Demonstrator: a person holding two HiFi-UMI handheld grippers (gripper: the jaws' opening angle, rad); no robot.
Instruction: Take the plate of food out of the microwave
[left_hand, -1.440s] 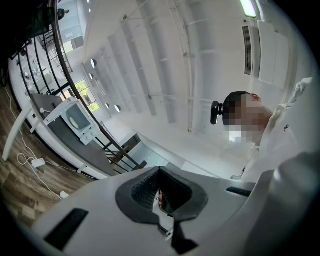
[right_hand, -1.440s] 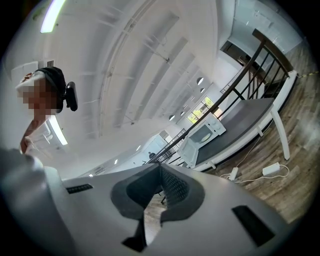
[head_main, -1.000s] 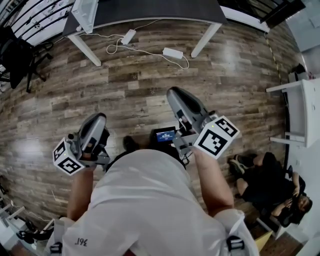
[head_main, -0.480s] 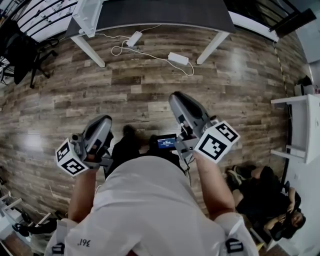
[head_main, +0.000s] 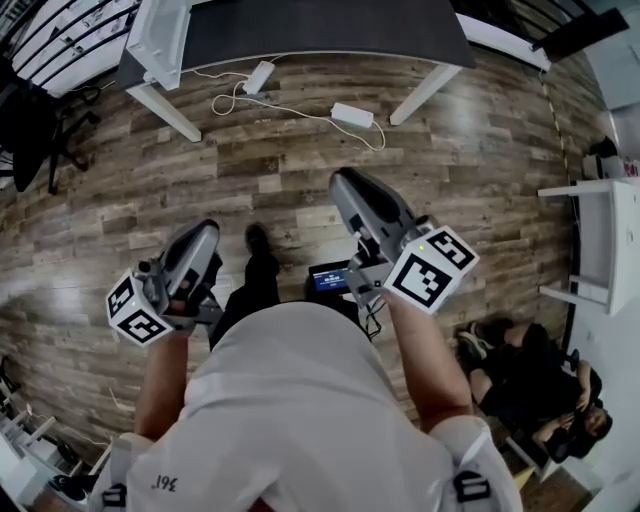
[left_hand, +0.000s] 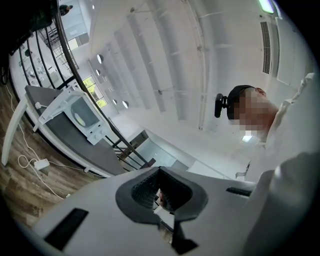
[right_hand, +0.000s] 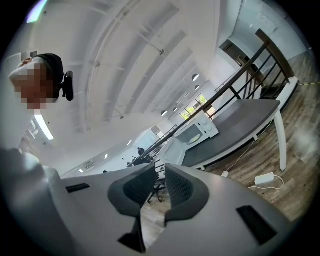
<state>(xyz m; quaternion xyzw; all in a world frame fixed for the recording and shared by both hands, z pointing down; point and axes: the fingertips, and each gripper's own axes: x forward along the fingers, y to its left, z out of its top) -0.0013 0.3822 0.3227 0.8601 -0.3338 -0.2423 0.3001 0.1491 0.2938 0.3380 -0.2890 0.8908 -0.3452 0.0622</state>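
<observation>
Wooden floor (head_main: 300, 150) lies before the microwave (head_main: 160, 35) on its tabletop (head_main: 320, 20). Well short of it, your left gripper (left_hand: 159, 172) is clenched empty and your right gripper (right_hand: 161, 170) is slightly parted, empty.

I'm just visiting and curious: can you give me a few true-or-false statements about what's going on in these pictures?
1. The microwave stands on the dark table. True.
2. The left gripper holds a plate. False: its jaws are shut on nothing.
3. A white power adapter lies on the wood floor. True.
4. The microwave door hangs open. False: it looks closed.
</observation>
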